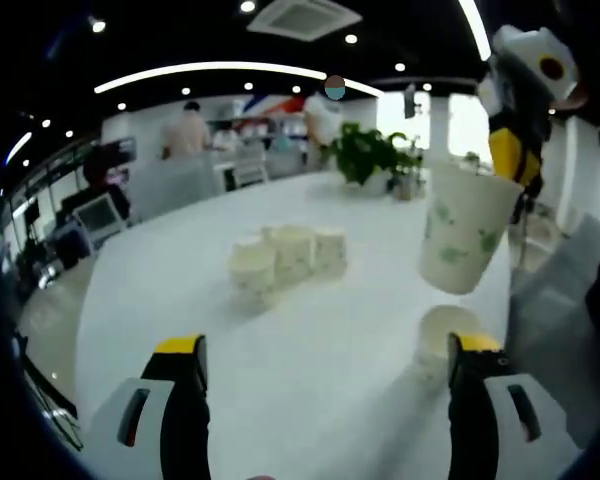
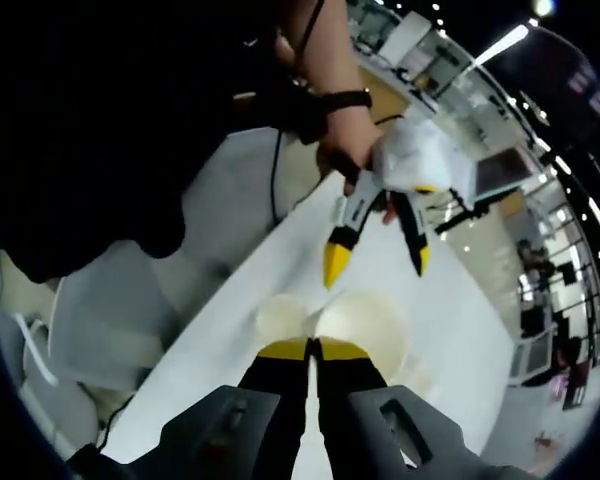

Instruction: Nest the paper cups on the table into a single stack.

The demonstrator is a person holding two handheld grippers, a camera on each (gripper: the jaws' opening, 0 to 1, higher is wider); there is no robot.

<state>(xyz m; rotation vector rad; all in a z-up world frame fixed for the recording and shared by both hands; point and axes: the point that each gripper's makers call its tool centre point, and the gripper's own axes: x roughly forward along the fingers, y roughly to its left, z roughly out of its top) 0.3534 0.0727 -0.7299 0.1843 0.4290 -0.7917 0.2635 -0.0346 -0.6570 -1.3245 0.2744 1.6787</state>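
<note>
We see a paper cup [image 1: 463,238] with a green leaf print held up in the air, tilted, above the white tabletop [image 1: 330,330]. The right tool [image 1: 515,150] pinches its rim from above; in the right gripper view its 2 jaws stand nearly together on the wall of that lifted cup [image 2: 365,320], whose open mouth faces the camera.

Directly below it in the left gripper view, a second cup [image 1: 442,340] stands upright on the tabletop, just beside the right-hand jaw of the left tool [image 1: 325,362]. In the right gripper view we see this lower cup [image 2: 283,317] peeking out beside the held one.

Farther across the tabletop sits a cluster of cups [image 1: 286,258], about 3 or 4, close together; we cannot tell whether any of them touch.

The left tool stands wide, with nothing between its yellow-tipped jaws. In the right gripper view that left tool [image 2: 378,255] appears ahead, jaws spread, gripped by a person's hand [image 2: 355,150] with a dark band at the wrist.

At the far edge of the tabletop stands a green potted plant [image 1: 372,155].
</note>
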